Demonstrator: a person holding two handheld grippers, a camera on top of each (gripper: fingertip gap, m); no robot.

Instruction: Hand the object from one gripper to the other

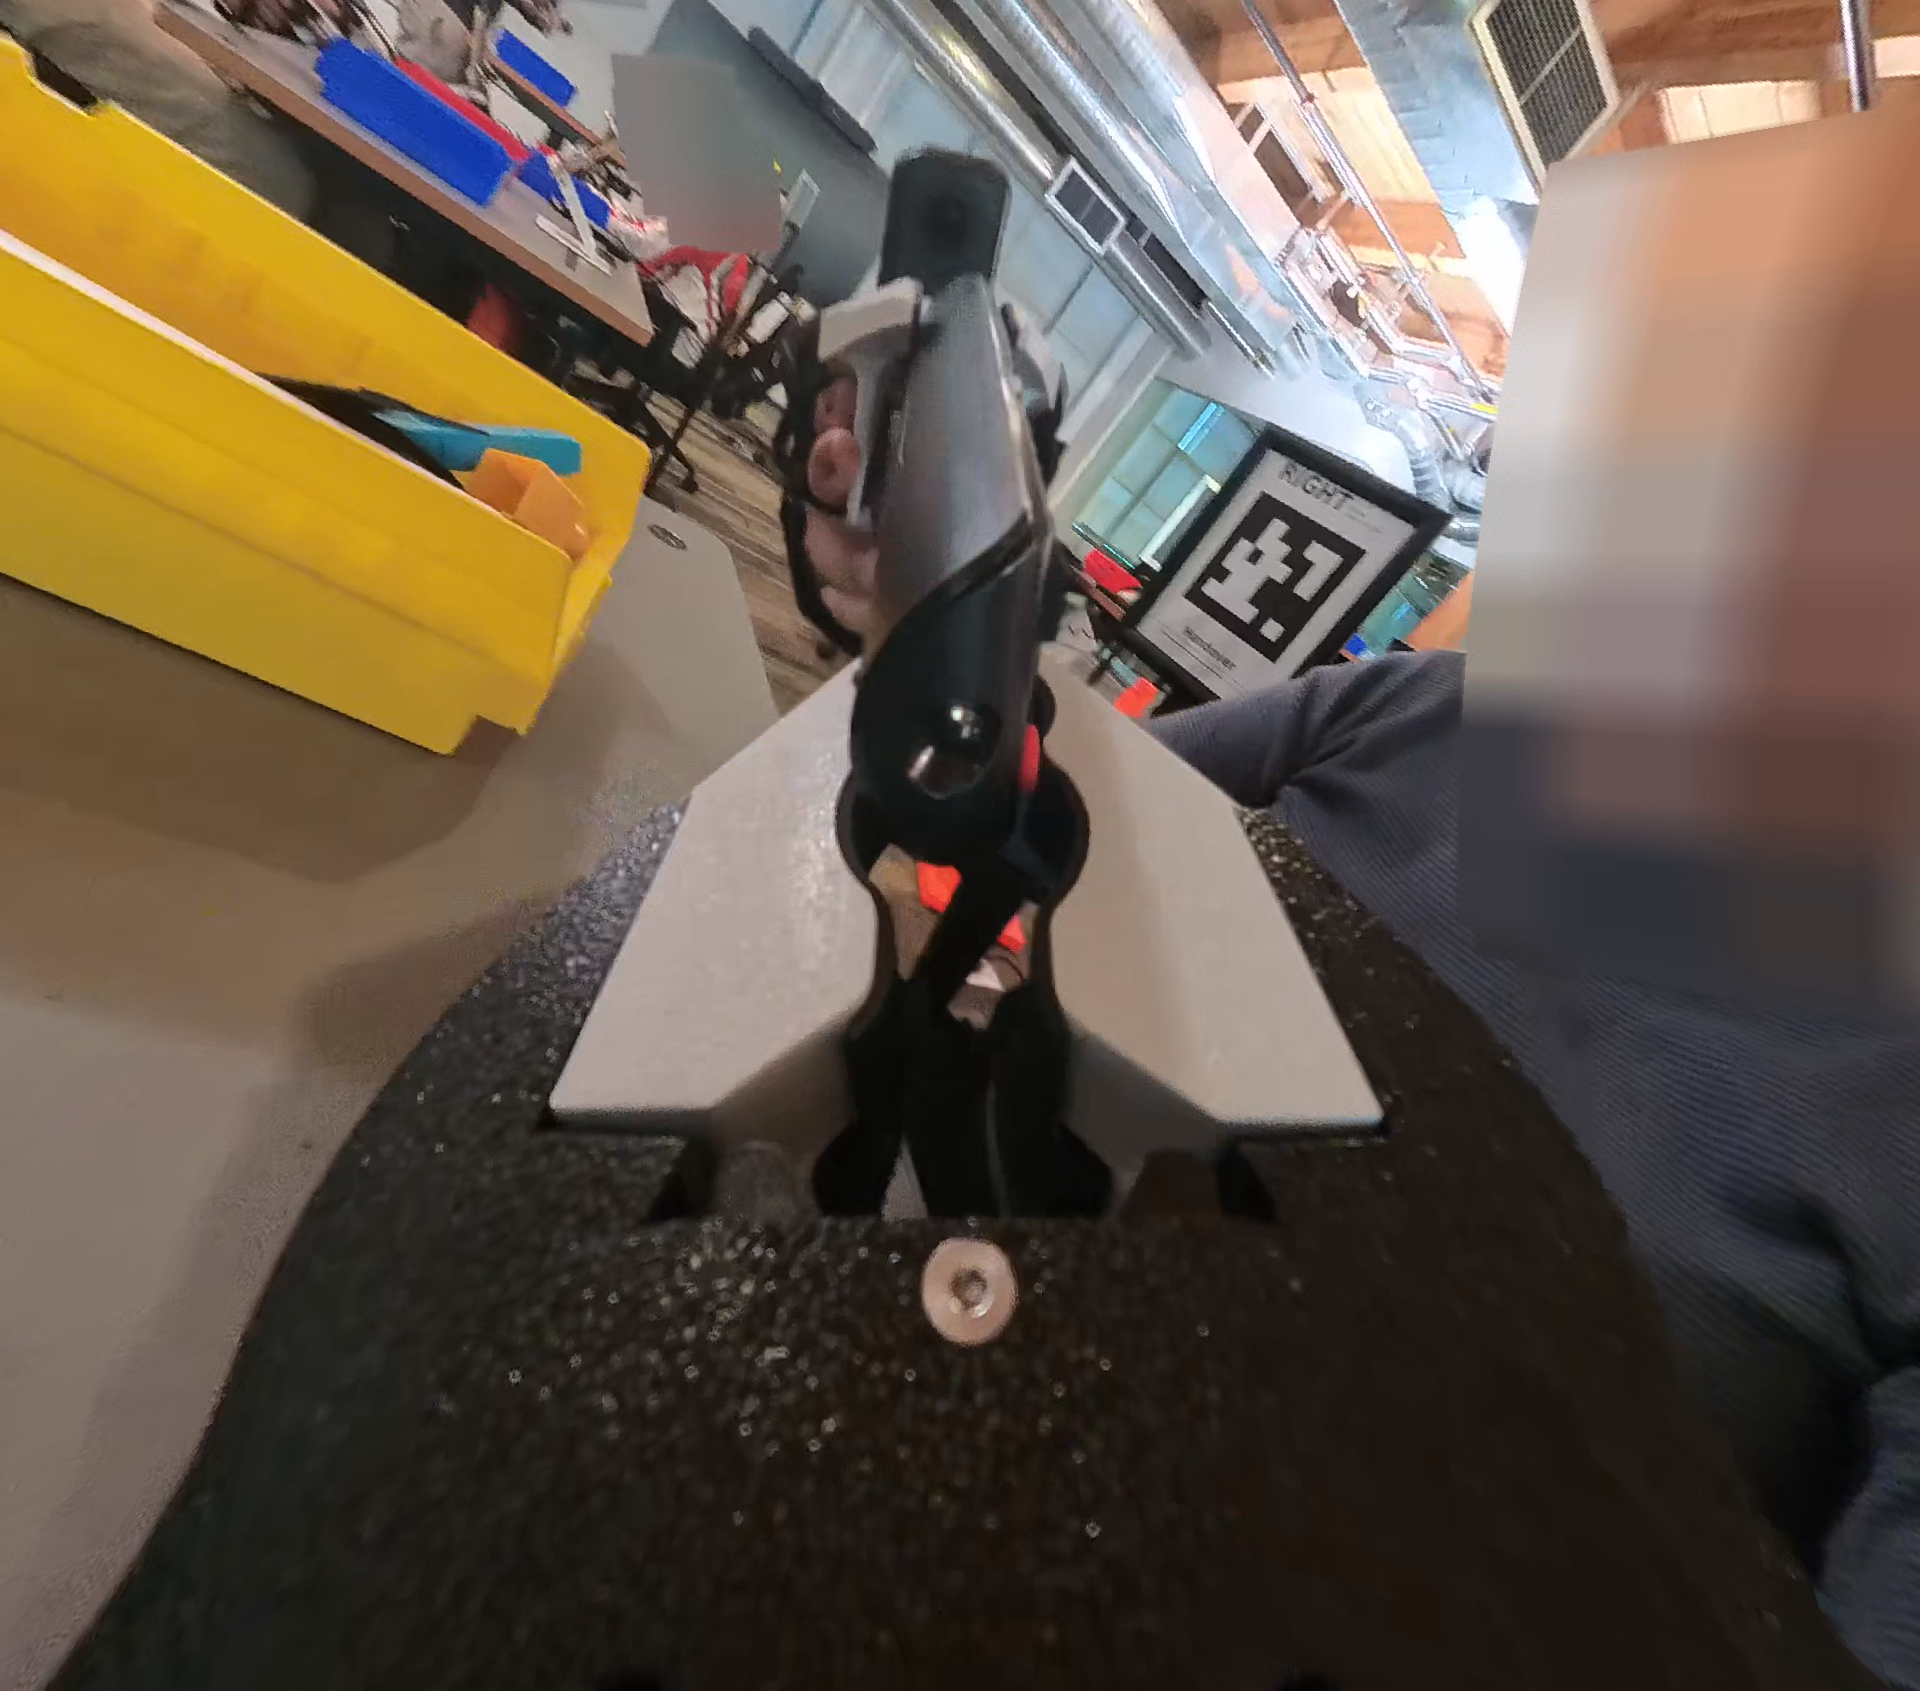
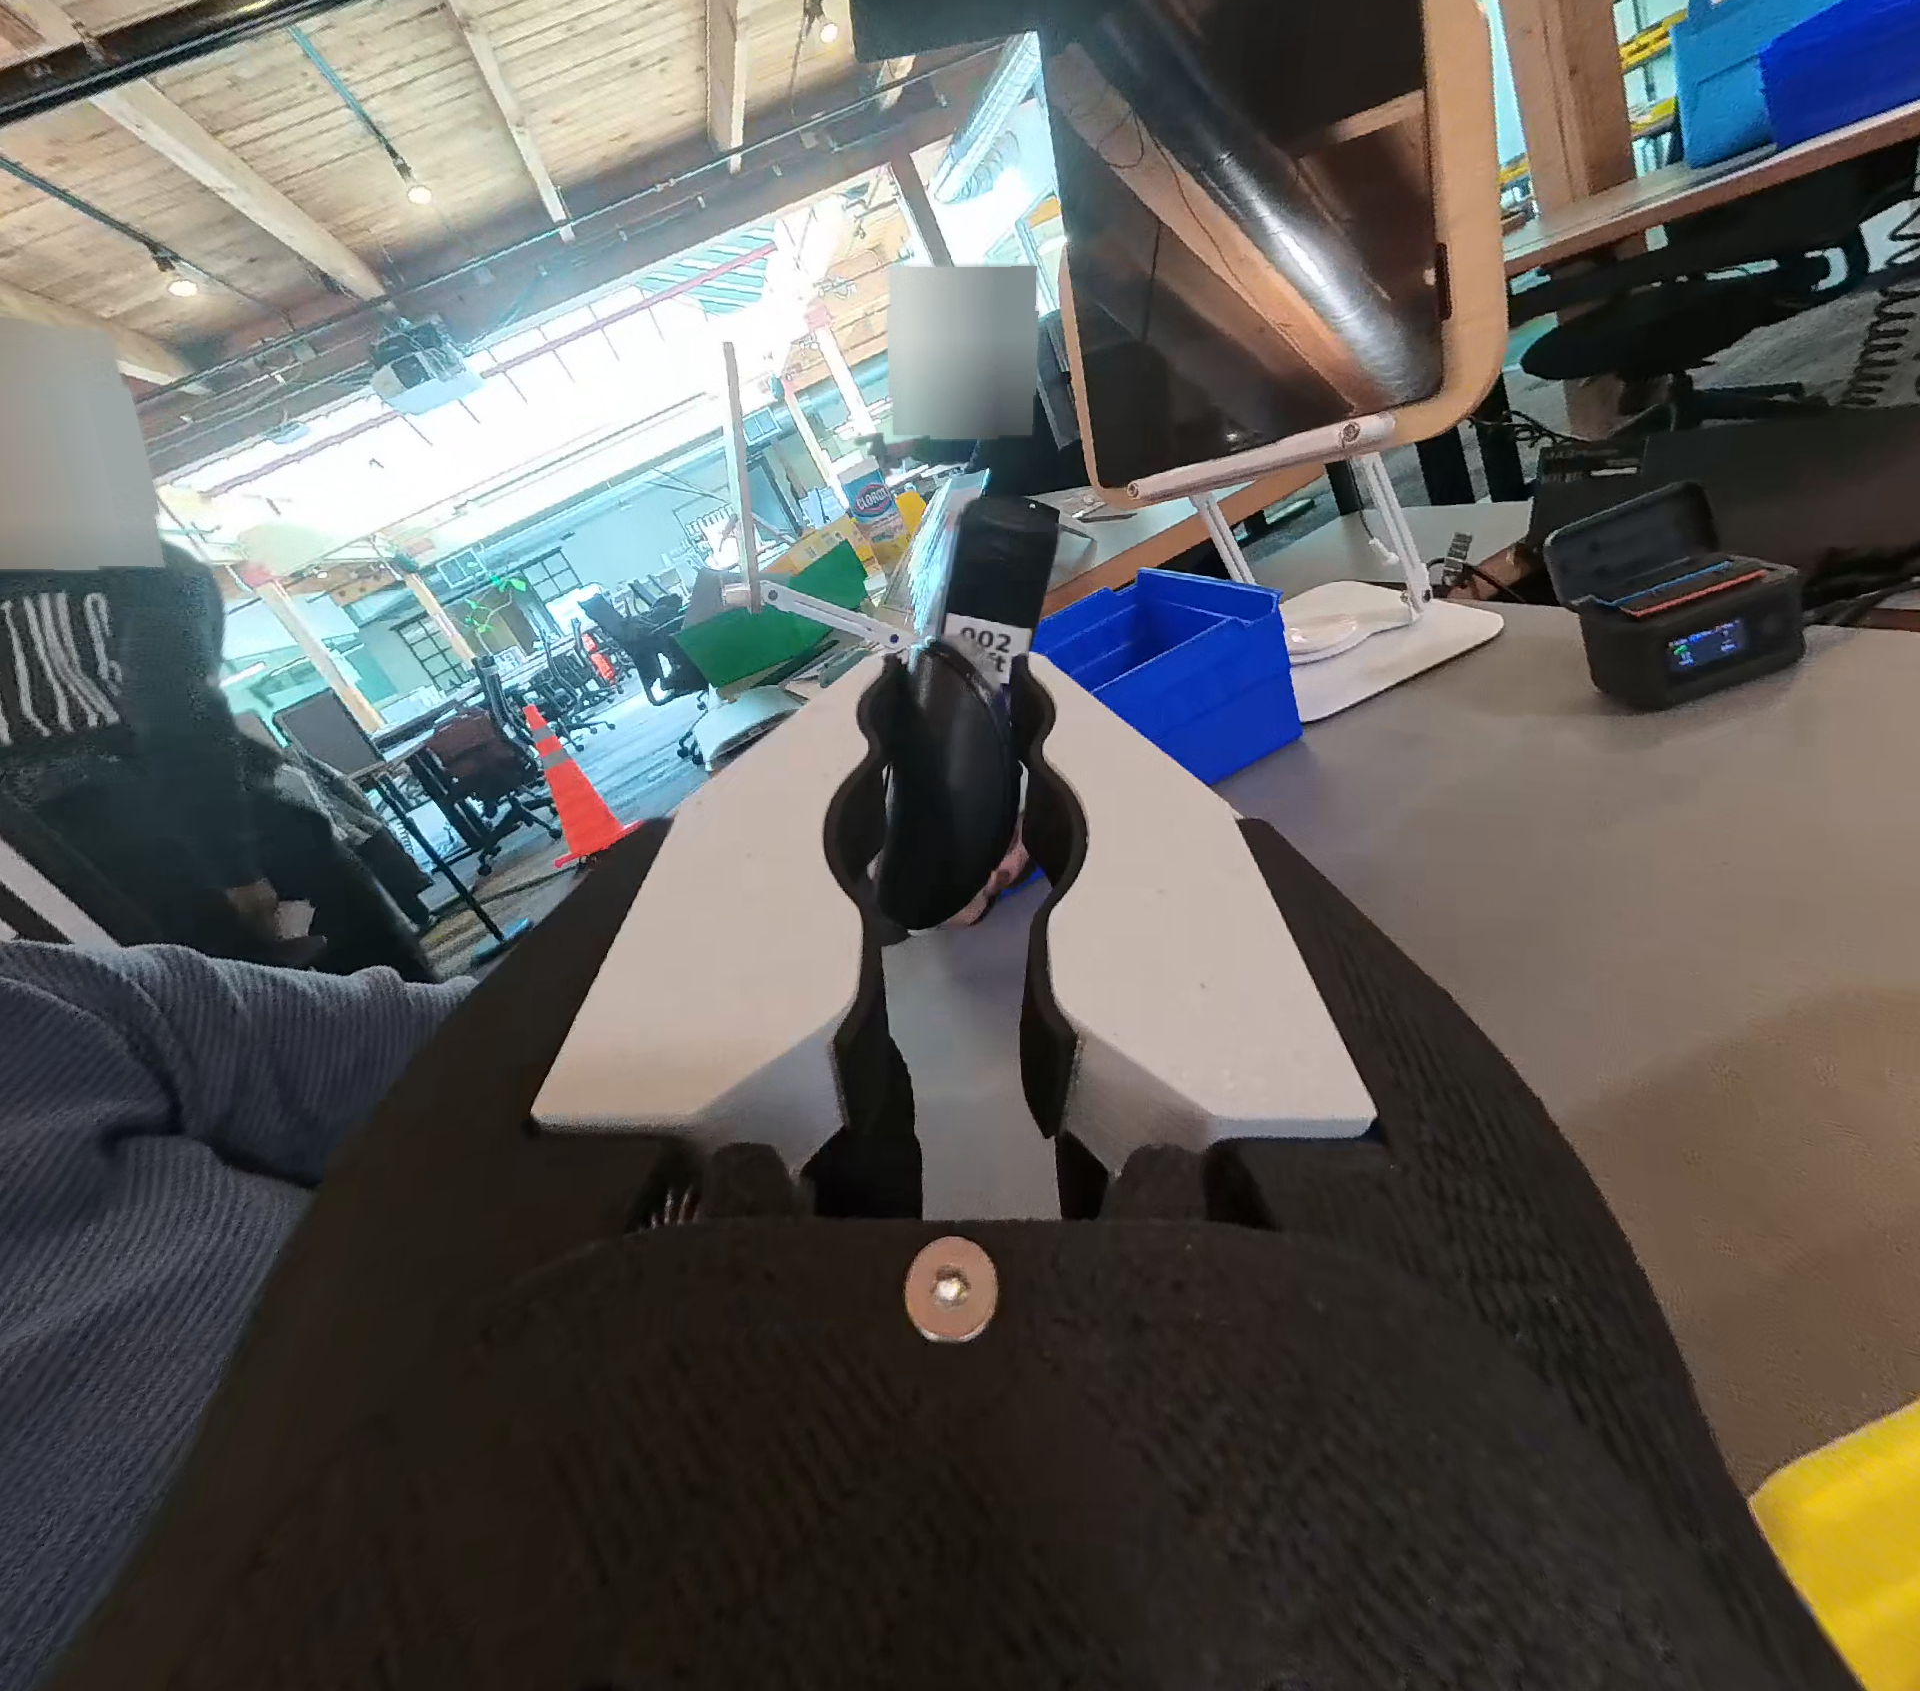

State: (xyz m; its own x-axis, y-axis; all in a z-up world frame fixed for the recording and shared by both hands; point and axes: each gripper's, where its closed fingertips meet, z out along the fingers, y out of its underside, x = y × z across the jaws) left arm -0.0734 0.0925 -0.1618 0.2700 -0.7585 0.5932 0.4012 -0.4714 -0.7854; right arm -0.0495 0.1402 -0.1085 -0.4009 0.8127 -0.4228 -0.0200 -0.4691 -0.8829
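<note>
Big work room with a wood roof and shiny pipes up high. Down low, a grey bench (image 1: 208,862) with a yellow bin (image 1: 260,561) on one side and a blue bin (image 2: 1174,685) and a dark screen on a white stand (image 2: 1247,187) on the other. Above the bench, two tools held nose to nose, one turned sideways to the other, most likely so both pairs of fingers can fit around one small thing without bumping. Left gripper (image 1: 956,727) squeezed tight on the object (image 1: 935,885), a small black thing with red bits, pinched deep between the grey fingers and lifted up in the air, off the bench. Right gripper (image 2: 951,706) pushed in close from the far side, fingers partly closed around a round black shape. Hard to say whether that shape belongs to the object or to the other tool, so cannot tell if the right one has a real hold. Probably the middle of the swap: best not to let go on the left before the right has a firm pinch, or down goes the object.
</note>
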